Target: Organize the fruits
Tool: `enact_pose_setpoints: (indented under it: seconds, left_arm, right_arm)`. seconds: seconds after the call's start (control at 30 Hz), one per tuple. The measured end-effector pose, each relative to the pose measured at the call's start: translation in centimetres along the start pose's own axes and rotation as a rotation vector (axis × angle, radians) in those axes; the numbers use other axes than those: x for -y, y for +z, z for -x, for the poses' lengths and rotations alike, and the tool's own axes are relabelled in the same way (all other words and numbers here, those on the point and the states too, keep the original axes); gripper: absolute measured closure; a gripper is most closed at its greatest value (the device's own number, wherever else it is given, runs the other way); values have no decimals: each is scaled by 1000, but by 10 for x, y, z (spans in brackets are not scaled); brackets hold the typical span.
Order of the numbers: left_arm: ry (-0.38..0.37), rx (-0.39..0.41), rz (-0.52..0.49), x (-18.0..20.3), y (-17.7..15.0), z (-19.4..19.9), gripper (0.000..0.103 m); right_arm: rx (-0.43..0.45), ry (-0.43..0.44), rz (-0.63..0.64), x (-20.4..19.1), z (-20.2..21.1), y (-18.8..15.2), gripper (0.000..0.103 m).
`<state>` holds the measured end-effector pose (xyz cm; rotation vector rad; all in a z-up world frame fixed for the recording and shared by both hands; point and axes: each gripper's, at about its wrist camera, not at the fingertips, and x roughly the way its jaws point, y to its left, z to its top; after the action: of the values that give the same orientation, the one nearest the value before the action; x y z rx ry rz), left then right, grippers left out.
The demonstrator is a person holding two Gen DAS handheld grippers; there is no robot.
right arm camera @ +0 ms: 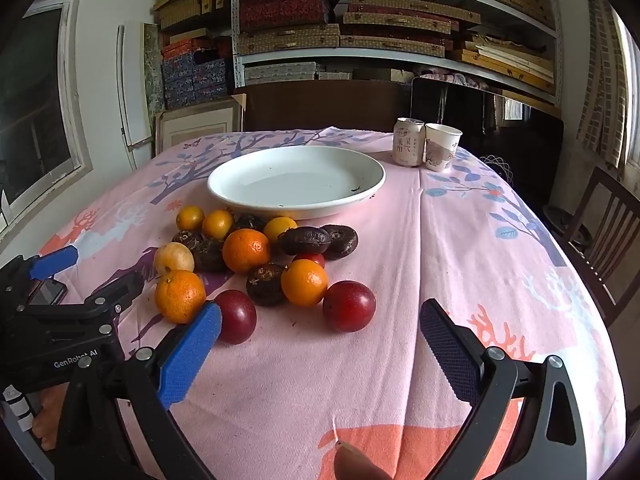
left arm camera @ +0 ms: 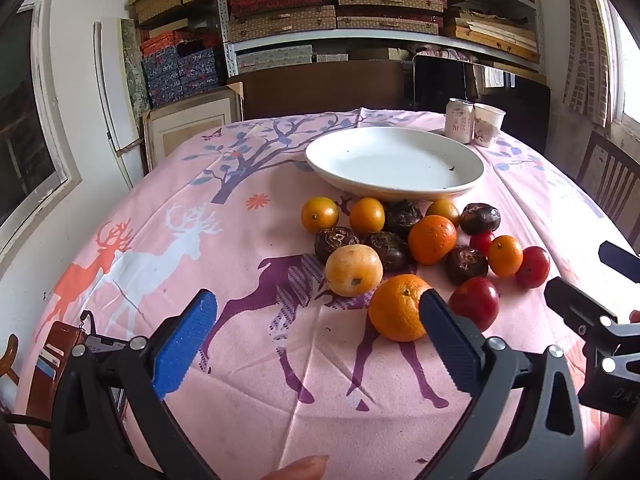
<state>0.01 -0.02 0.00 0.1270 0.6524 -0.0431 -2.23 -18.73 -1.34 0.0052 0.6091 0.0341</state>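
A heap of fruit lies on the pink tablecloth in front of an empty white plate (left arm camera: 394,162) (right arm camera: 296,180): oranges (left arm camera: 396,307) (right arm camera: 180,296), small yellow-orange fruits (left arm camera: 320,214), a pale yellow fruit (left arm camera: 353,270), dark brown wrinkled fruits (left arm camera: 336,242) (right arm camera: 266,284) and red plums (left arm camera: 475,303) (right arm camera: 349,306). My left gripper (left arm camera: 318,312) stands open above the cloth, its right finger in front of the nearest orange. Open too, my right gripper (right arm camera: 320,320) hovers near the plums, its blue finger (right arm camera: 188,354) in front of one plum. Neither holds anything.
A drink can (right arm camera: 408,142) and a paper cup (right arm camera: 442,146) stand behind the plate at the right. A brown phone wallet (left arm camera: 52,364) lies at the table's left edge. A wooden chair (right arm camera: 608,240) stands to the right; shelves of boxes fill the back wall.
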Motion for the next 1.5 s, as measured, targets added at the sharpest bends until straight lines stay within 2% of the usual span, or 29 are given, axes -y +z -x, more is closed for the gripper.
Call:
enact_pose_setpoints:
  seconds: [1.5]
  left_arm:
    - [0, -10, -1, 3, -6, -7, 4]
  right_arm:
    - [2, 1, 1, -1, 0, 0, 3]
